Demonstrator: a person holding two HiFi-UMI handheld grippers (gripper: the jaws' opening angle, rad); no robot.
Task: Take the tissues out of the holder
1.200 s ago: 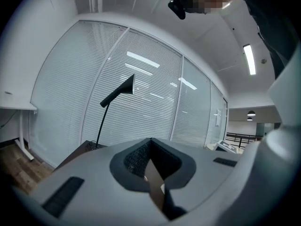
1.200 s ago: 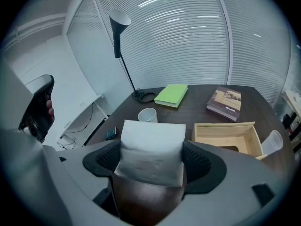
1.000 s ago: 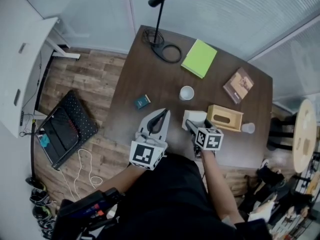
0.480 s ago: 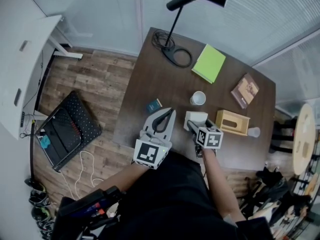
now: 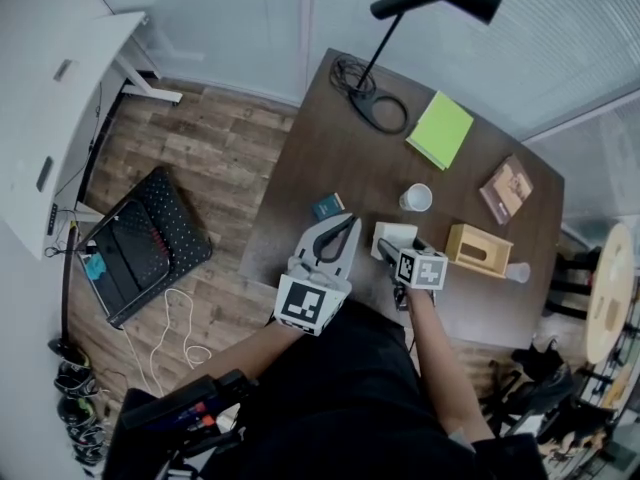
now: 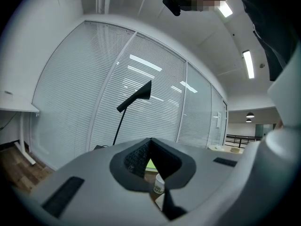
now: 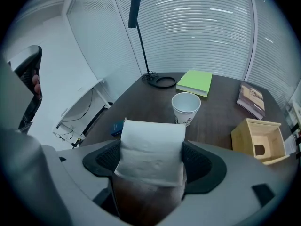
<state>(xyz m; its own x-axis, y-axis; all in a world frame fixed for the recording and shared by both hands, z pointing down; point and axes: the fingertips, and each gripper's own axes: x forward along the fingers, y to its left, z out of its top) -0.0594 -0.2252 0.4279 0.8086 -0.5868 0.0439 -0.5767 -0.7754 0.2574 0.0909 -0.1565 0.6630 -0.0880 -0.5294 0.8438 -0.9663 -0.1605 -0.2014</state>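
Observation:
The wooden tissue holder (image 5: 480, 250) lies on the dark table, its opening (image 7: 260, 139) facing my right gripper. My right gripper (image 5: 388, 249) is shut on a white stack of tissues (image 5: 393, 234), left of the holder and clear of it. In the right gripper view the tissues (image 7: 151, 150) fill the gap between the jaws (image 7: 150, 166). My left gripper (image 5: 346, 224) hovers over the table's near left part, shut with nothing in it; its tips meet (image 6: 150, 142) in the left gripper view.
A white paper cup (image 5: 417, 198) stands just beyond the tissues. A green notebook (image 5: 440, 129), a brown book (image 5: 507, 189), a black lamp's base (image 5: 376, 108), a small blue box (image 5: 327, 207) and a clear cup (image 5: 517, 272) also sit on the table (image 5: 330, 148).
The right gripper has carried the tissues a little to the left, further from the holder. The head view has shifted, so the table sits more to the right.

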